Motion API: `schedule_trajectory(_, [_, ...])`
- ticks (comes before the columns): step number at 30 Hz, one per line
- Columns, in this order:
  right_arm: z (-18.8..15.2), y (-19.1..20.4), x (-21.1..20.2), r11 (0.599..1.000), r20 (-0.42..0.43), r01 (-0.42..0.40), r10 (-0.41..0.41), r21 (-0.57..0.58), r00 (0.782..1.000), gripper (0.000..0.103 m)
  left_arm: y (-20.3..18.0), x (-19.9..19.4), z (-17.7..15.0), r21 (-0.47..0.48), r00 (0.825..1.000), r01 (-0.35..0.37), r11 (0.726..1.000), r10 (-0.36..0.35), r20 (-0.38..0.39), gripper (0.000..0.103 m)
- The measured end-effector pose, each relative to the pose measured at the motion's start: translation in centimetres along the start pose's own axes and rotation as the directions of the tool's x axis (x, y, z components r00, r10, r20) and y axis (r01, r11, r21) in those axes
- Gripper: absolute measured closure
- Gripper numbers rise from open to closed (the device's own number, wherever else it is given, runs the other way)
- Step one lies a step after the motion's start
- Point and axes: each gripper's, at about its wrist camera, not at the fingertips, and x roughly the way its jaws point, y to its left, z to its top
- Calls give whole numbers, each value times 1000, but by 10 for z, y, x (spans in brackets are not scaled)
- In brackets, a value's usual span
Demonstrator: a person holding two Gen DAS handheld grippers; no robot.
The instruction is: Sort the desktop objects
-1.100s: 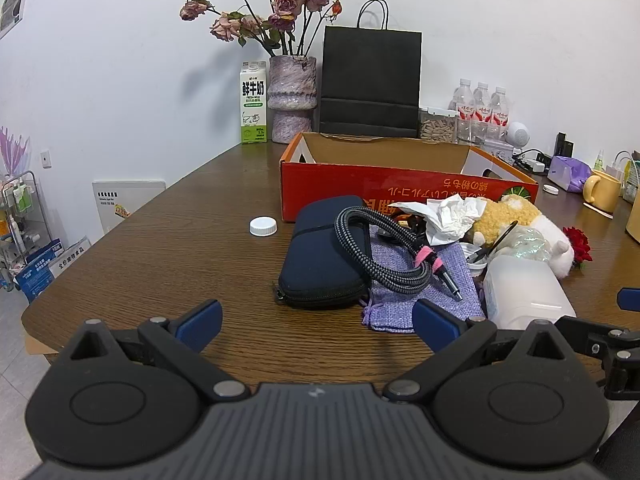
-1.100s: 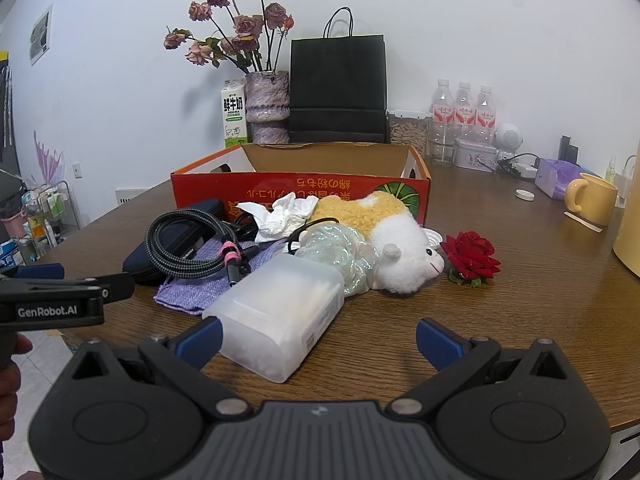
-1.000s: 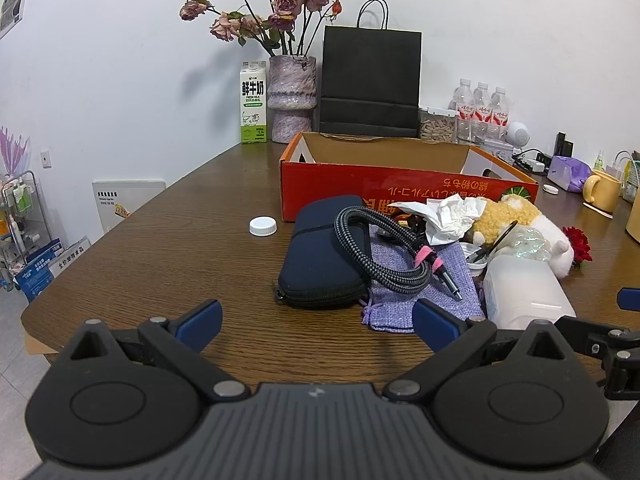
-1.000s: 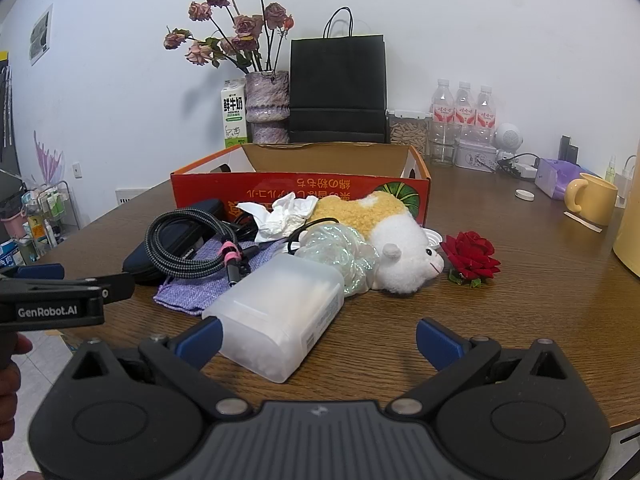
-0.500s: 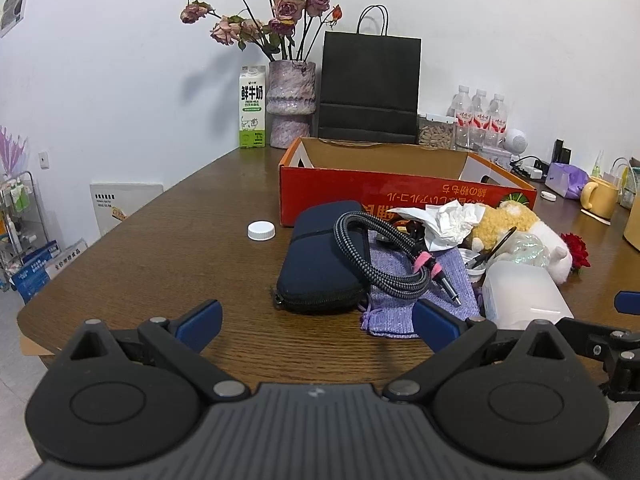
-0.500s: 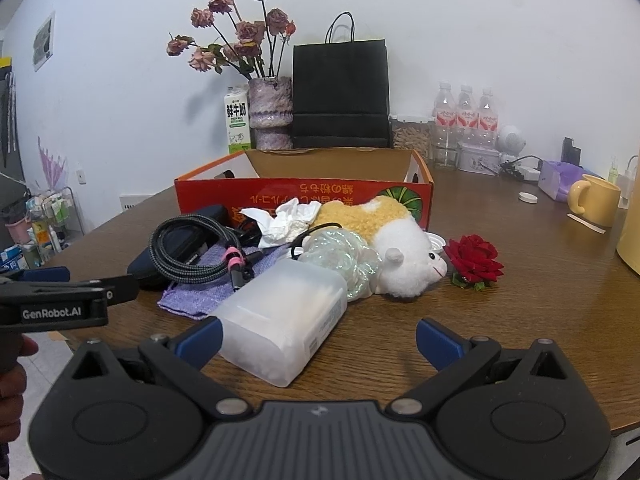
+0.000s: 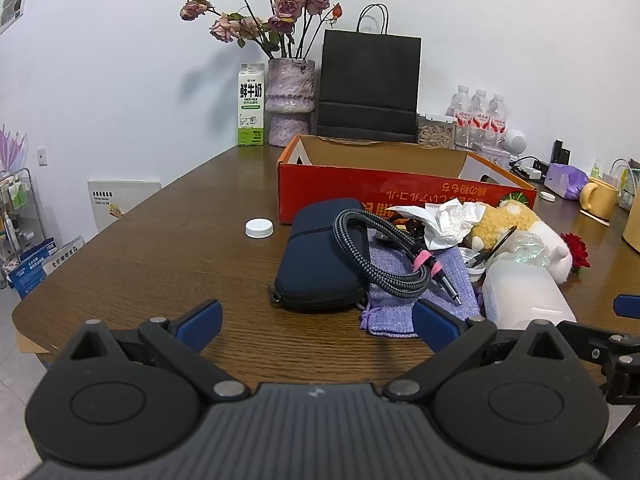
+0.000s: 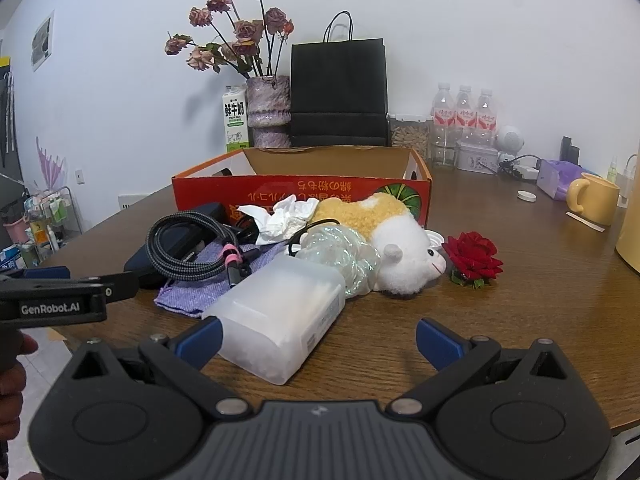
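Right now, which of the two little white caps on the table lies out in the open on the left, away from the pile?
The white cap left of the navy pouch; the other cap lies far right near the yellow mug.

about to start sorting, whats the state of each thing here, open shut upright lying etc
left gripper: open, holding nothing
right gripper: open, holding nothing
red cardboard box: open-topped
dark blue case: shut, lying flat
braided cable: coiled, lying across case and purple cloth
tissue: crumpled
plush sheep: lying on its side
translucent plastic box: lying flat
milk carton: upright
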Motion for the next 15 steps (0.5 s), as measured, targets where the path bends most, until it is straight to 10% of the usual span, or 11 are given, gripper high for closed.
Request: schedule_trajectory(15, [-2, 0, 2, 1000, -6, -1, 1, 1, 1000, 0, -2, 0, -3, 4, 1000, -3, 1000, 3, -3, 0])
